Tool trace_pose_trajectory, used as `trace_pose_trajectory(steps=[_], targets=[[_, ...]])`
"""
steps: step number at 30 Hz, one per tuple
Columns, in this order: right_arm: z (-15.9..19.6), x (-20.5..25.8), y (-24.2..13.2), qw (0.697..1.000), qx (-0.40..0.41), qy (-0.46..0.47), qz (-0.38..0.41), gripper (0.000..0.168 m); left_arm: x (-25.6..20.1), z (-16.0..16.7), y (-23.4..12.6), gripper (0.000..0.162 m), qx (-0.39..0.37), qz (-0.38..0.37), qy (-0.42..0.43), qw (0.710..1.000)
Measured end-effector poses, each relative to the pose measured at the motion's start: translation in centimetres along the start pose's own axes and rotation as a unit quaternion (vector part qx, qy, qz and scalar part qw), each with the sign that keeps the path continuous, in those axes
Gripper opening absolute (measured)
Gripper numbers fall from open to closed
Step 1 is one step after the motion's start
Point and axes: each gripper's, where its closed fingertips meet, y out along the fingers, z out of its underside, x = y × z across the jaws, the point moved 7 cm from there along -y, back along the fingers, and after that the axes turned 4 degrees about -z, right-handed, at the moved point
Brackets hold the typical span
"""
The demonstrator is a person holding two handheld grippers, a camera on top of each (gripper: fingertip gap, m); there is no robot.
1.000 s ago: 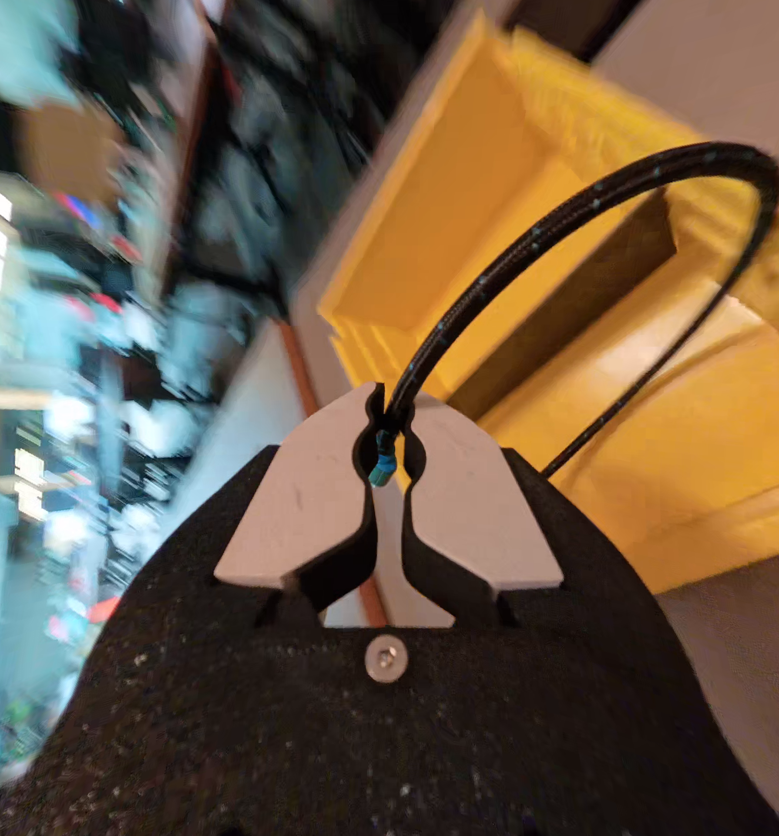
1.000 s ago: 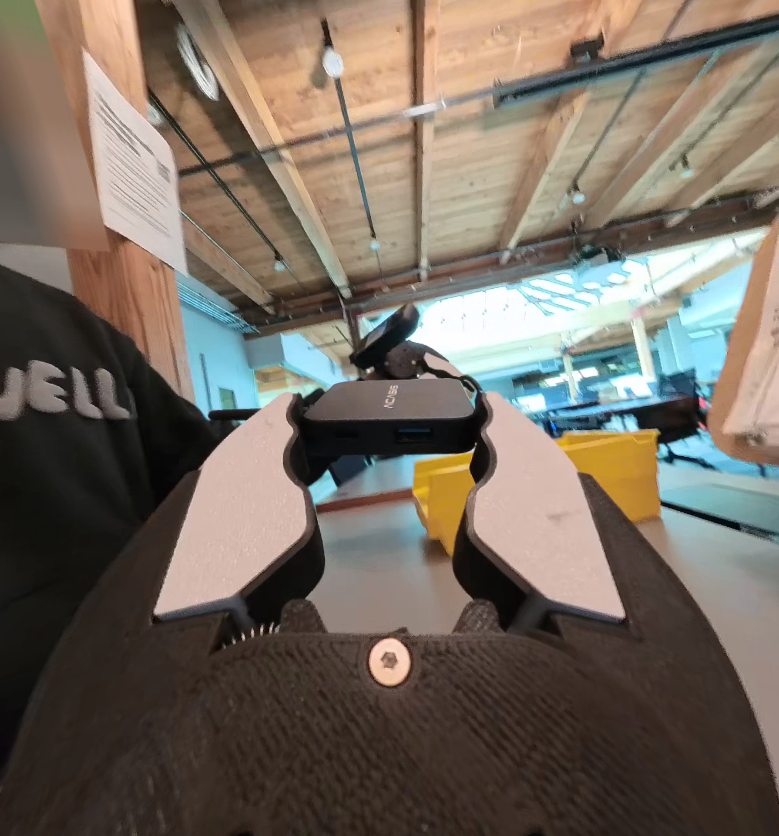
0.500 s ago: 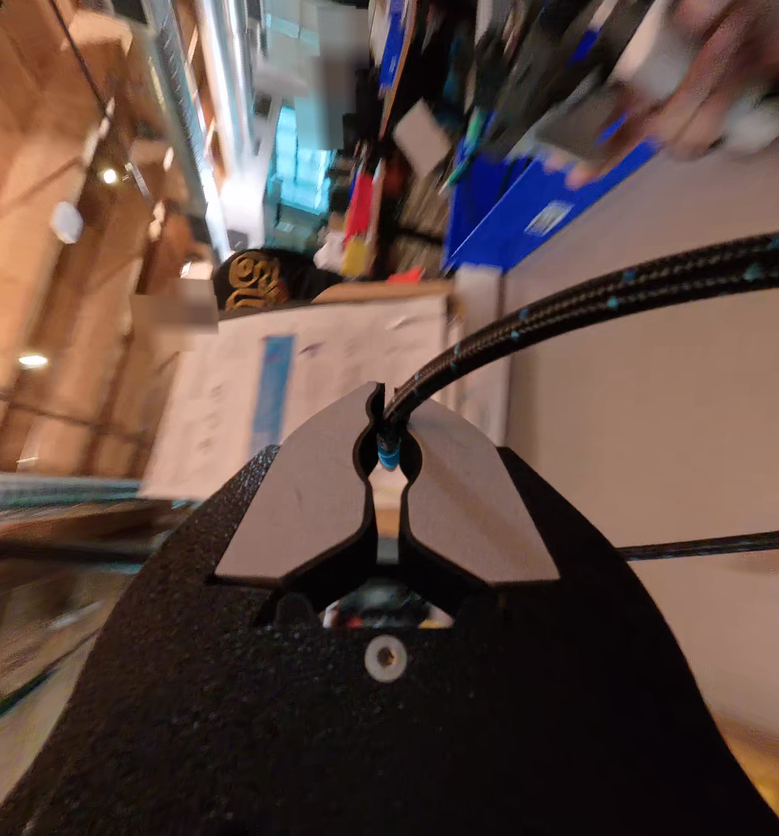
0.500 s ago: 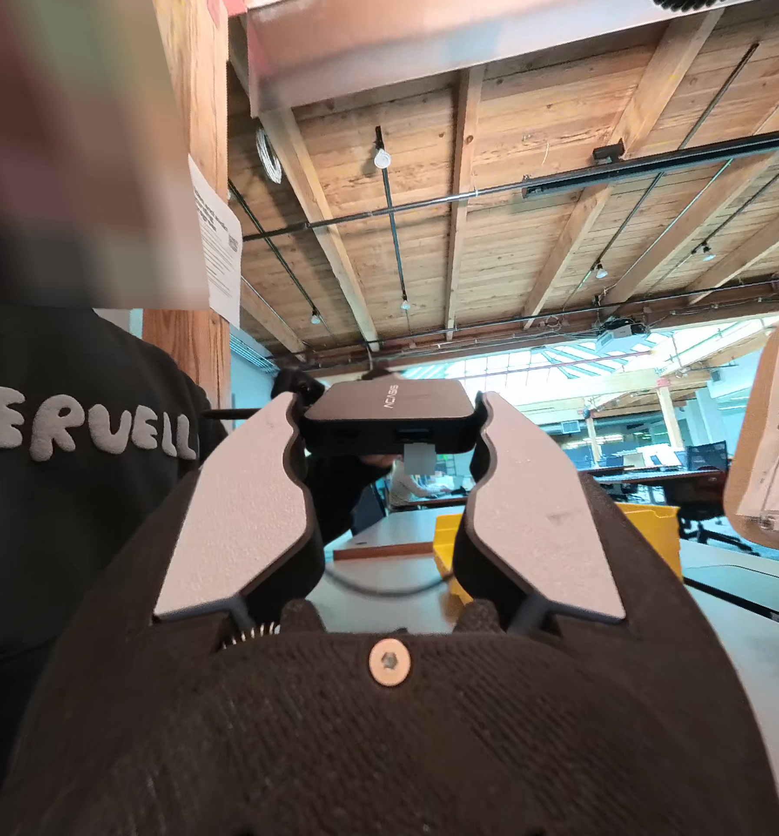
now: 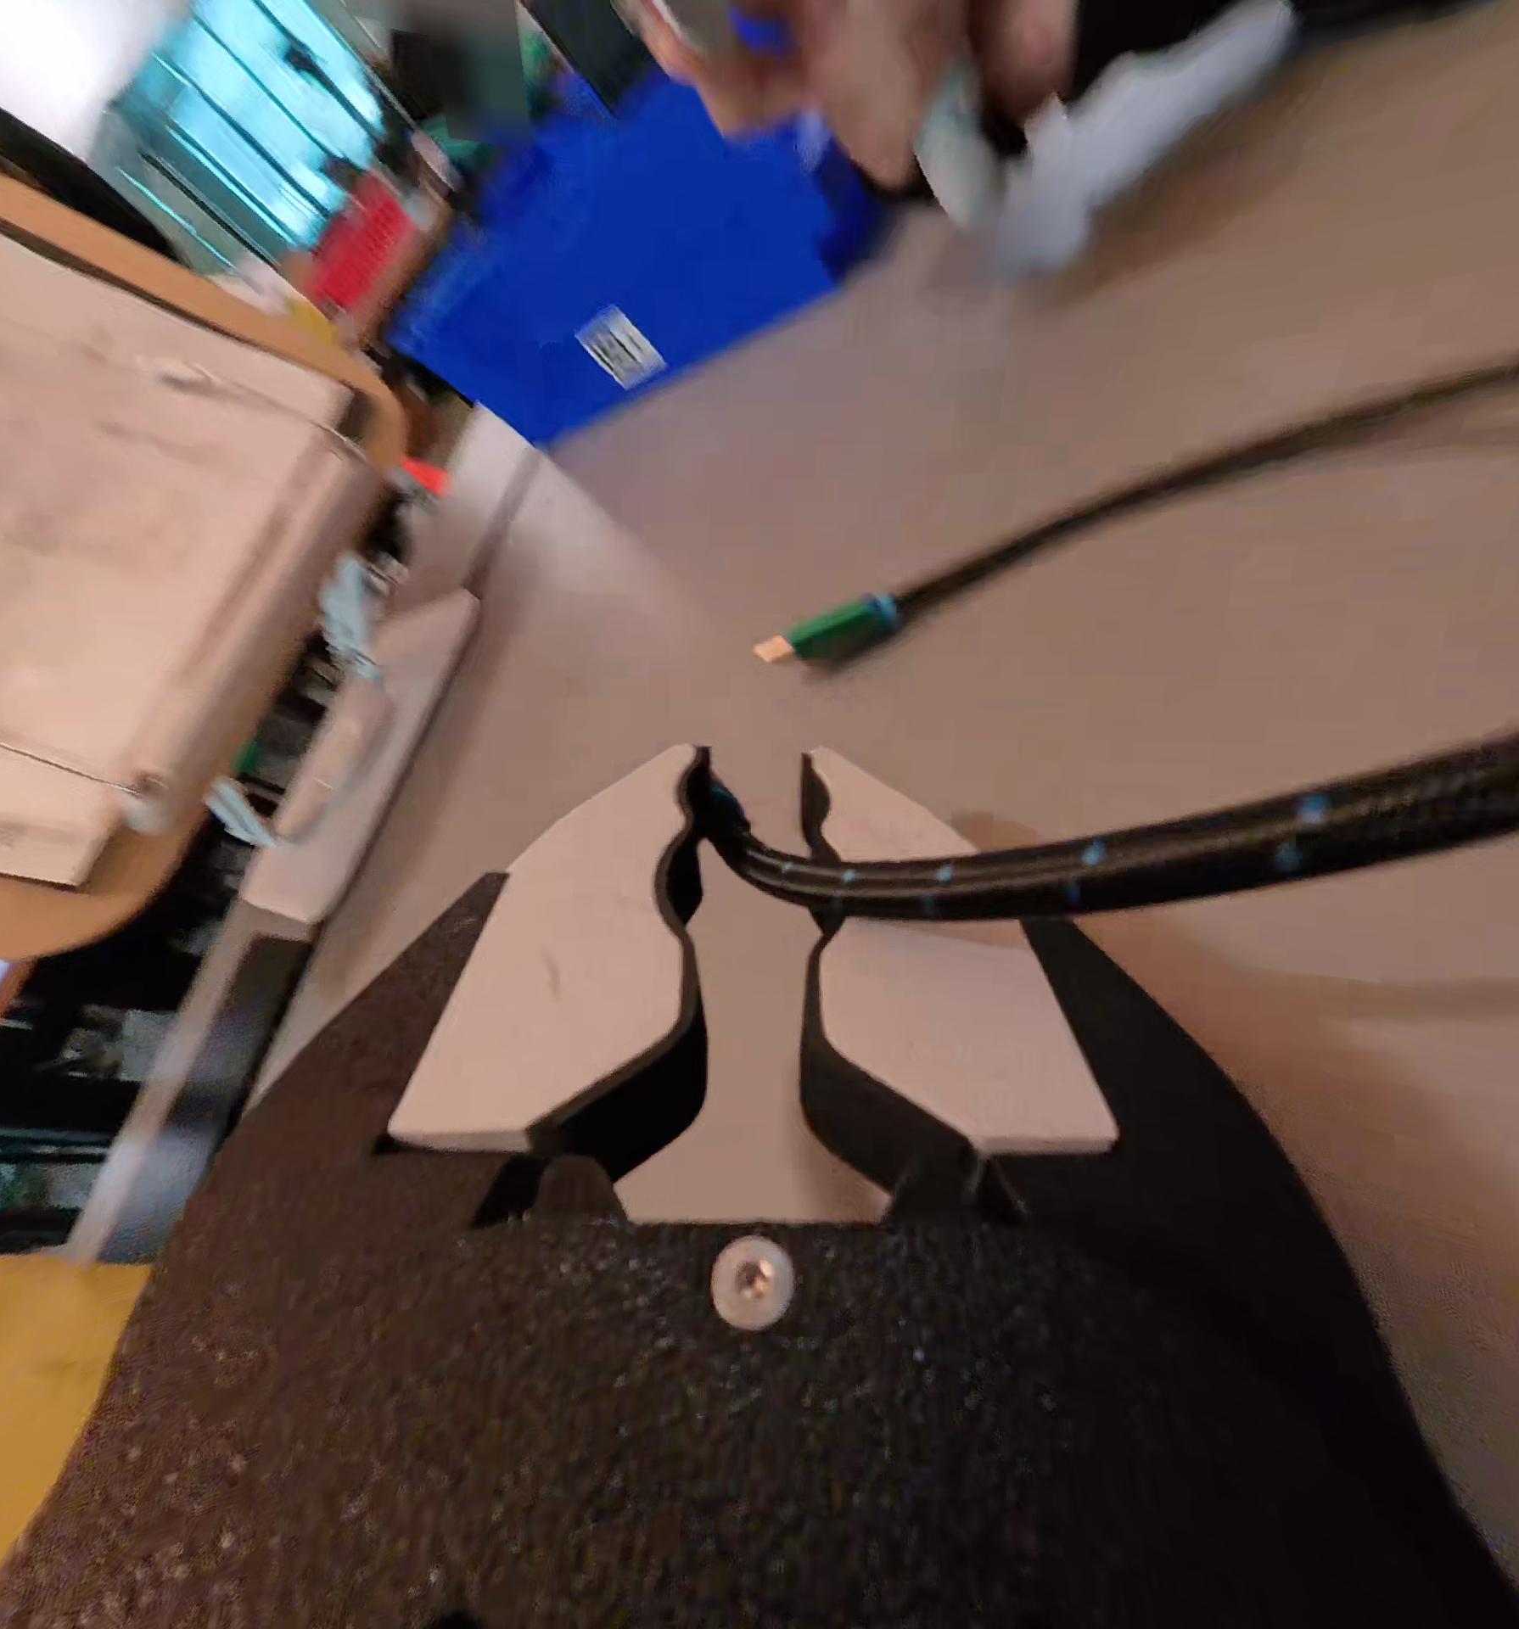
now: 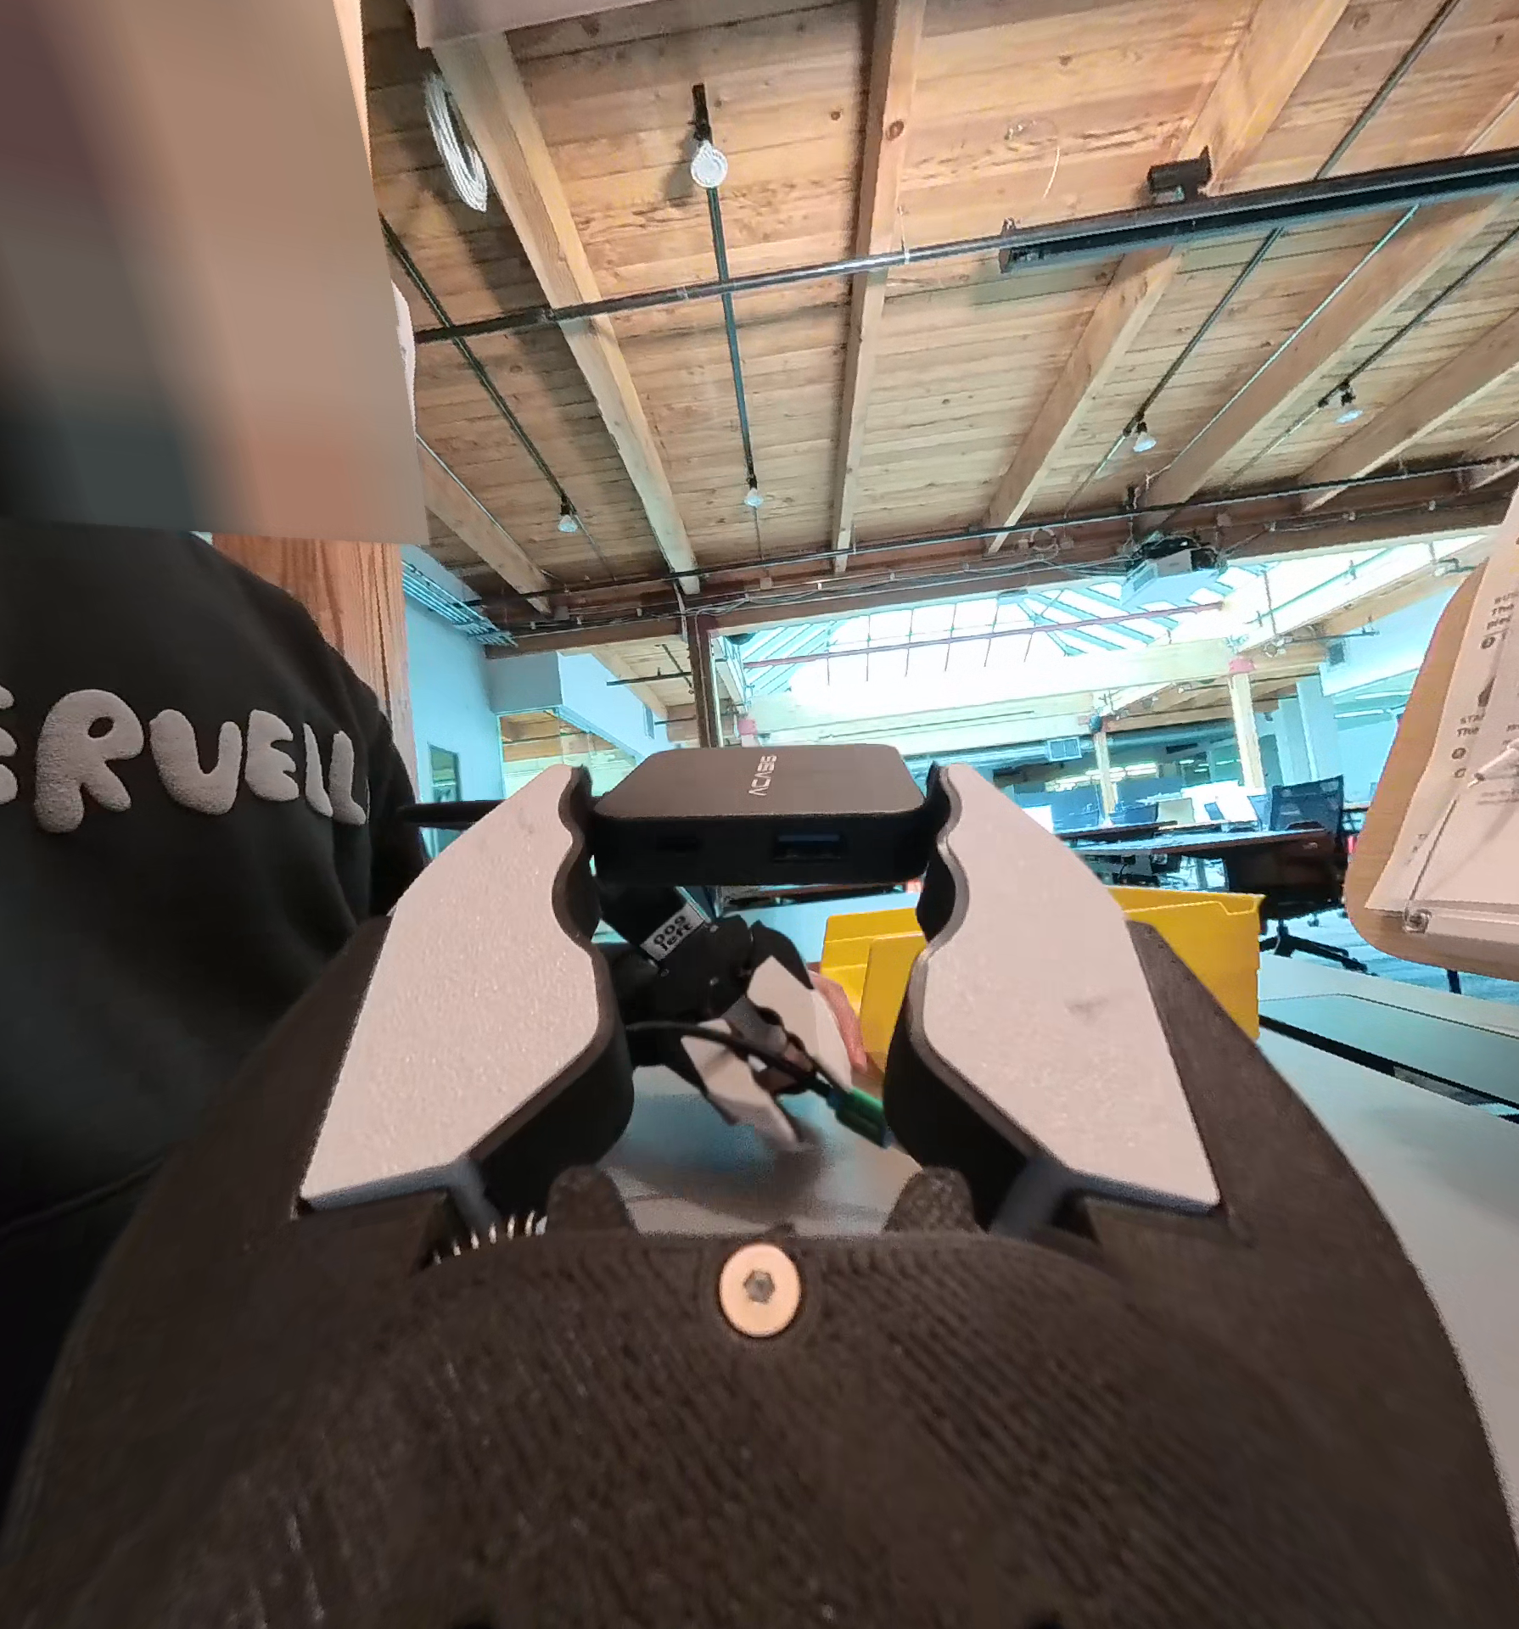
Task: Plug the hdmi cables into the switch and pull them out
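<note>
My right gripper (image 6: 760,798) is shut on a flat black switch (image 6: 738,776) and holds it in the air, its port side facing the camera. My left gripper (image 5: 756,767) is low over the table (image 5: 1091,529) with its jaws parted. A black braided HDMI cable (image 5: 1091,868) lies loosely in the gap, against the left finger and draped over the right finger. A second cable with a green plug (image 5: 835,630) lies on the table just ahead. In the right wrist view the left gripper (image 6: 712,970) shows below the switch, next to the green plug (image 6: 857,1106).
A blue bin (image 5: 650,264) stands at the far end of the table, with a person's hand (image 5: 871,88) above it. A board stand (image 5: 121,529) is on the left. A yellow bin (image 6: 1179,934) sits behind the switch. A person in a dark sweatshirt (image 6: 121,881) stands close on the left.
My left gripper has swung down to the table and its jaws have opened from a tight hold on the black cable. My right gripper still holds the switch, raised slightly.
</note>
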Motion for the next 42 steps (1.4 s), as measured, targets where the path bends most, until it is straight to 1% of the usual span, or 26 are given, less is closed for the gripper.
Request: trace_pose_trajectory(steps=[1, 3, 4, 6, 12, 16, 17, 18, 20, 21, 22, 23, 25, 26, 28, 29, 30, 32, 33, 36, 37, 38, 42], targets=[[0.1, -0.1, 0.0, 1.0, 0.001, 0.002, 0.0, 0.072, -0.4, 0.5, -0.1, 0.03, 0.028, 0.02, 0.01, 0.999], [0.3, -0.4, -0.1, 1.0, 0.005, 0.005, 0.003, 0.072, -0.9, 1.2, -0.1, 0.043, 0.07, 0.053, 0.024, 0.996], [0.3, -0.4, -0.1, 1.0, 0.007, 0.005, 0.005, 0.072, -0.9, 1.3, -0.2, 0.042, 0.085, 0.063, 0.026, 0.994], [0.3, -0.5, -0.3, 1.0, 0.007, 0.003, 0.008, 0.072, -0.7, 1.5, -0.2, 0.049, 0.108, 0.07, 0.035, 0.991], [0.2, -0.4, -0.5, 1.0, 0.006, -0.001, 0.013, 0.072, 0.4, 1.9, -0.9, 0.056, 0.164, 0.075, 0.074, 0.981], [0.4, -0.5, -0.3, 1.0, 0.01, 0.002, 0.011, 0.072, -0.1, 1.5, -1.4, 0.057, 0.179, 0.112, 0.058, 0.976], [0.5, -0.5, -0.3, 1.0, 0.013, 0.003, 0.01, 0.072, -0.5, 1.2, -1.6, 0.059, 0.17, 0.137, 0.048, 0.975], [0.5, -0.5, -0.3, 1.0, 0.013, 0.004, 0.009, 0.072, -0.9, 0.8, -1.7, 0.064, 0.15, 0.165, 0.03, 0.974], [0.5, -0.6, -0.2, 1.0, 0.012, 0.004, 0.009, 0.072, -1.4, -0.4, -1.7, 0.065, 0.1, 0.219, -0.045, 0.97], [0.5, -0.6, -0.3, 1.0, 0.013, 0.004, 0.009, 0.072, -1.4, -0.9, -1.6, 0.071, 0.079, 0.244, -0.102, 0.961], [0.6, -0.6, -0.3, 1.0, 0.013, 0.005, 0.01, 0.072, -1.1, -1.3, -1.5, 0.088, 0.065, 0.262, -0.163, 0.949], [0.6, -0.7, -0.3, 1.0, 0.014, 0.006, 0.011, 0.072, -0.7, -1.5, -1.5, 0.1, 0.059, 0.282, -0.218, 0.932], [0.8, -0.8, -0.3, 1.0, 0.018, 0.005, 0.016, 0.072, 0.4, -1.4, -1.8, 0.096, 0.049, 0.304, -0.293, 0.905], [0.8, -0.7, -0.3, 1.0, 0.021, 0.003, 0.02, 0.072, 1.1, -1.2, -1.9, 0.094, 0.051, 0.287, -0.316, 0.903], [0.8, -0.7, -0.3, 0.999, 0.025, -0.004, 0.026, 0.072, 2.4, -0.7, -1.9, 0.088, 0.082, 0.199, -0.361, 0.908], [0.8, -0.7, -0.3, 0.999, 0.026, -0.006, 0.028, 0.072, 2.7, -0.3, -2.0, 0.082, 0.11, 0.142, -0.383, 0.906], [0.8, -0.7, -0.4, 0.999, 0.026, -0.005, 0.029, 0.072, 2.5, 0.0, -2.3, 0.082, 0.149, 0.096, -0.394, 0.902], [0.7, -0.8, -0.5, 0.999, 0.026, -0.008, 0.036, 0.072, 0.9, 0.1, -3.2, 0.082, 0.231, 0.039, -0.394, 0.889], [0.7, -0.7, -0.5, 0.999, 0.028, -0.01, 0.035, 0.072, -0.2, 0.1, -3.5, 0.077, 0.269, 0.008, -0.397, 0.878], [0.6, -0.8, -0.4, 0.999, 0.025, -0.012, 0.034, 0.072, -4.0, -0.3, -3.4, 0.065, 0.338, -0.017, -0.418, 0.843], [0.7, -0.9, -0.4, 0.999, 0.025, -0.01, 0.034, 0.072, -4.6, -0.4, -3.1, 0.061, 0.341, -0.031, -0.417, 0.842], [0.7, -0.9, -0.4, 0.999, 0.025, -0.008, 0.033, 0.072, -4.9, -0.6, -2.8, 0.054, 0.332, -0.046, -0.409, 0.848], [0.9, -1.0, -0.2, 0.999, 0.03, -0.007, 0.031, 0.072, -4.0, -0.6, -1.1, 0.027, 0.307, -0.036, -0.374, 0.874]])
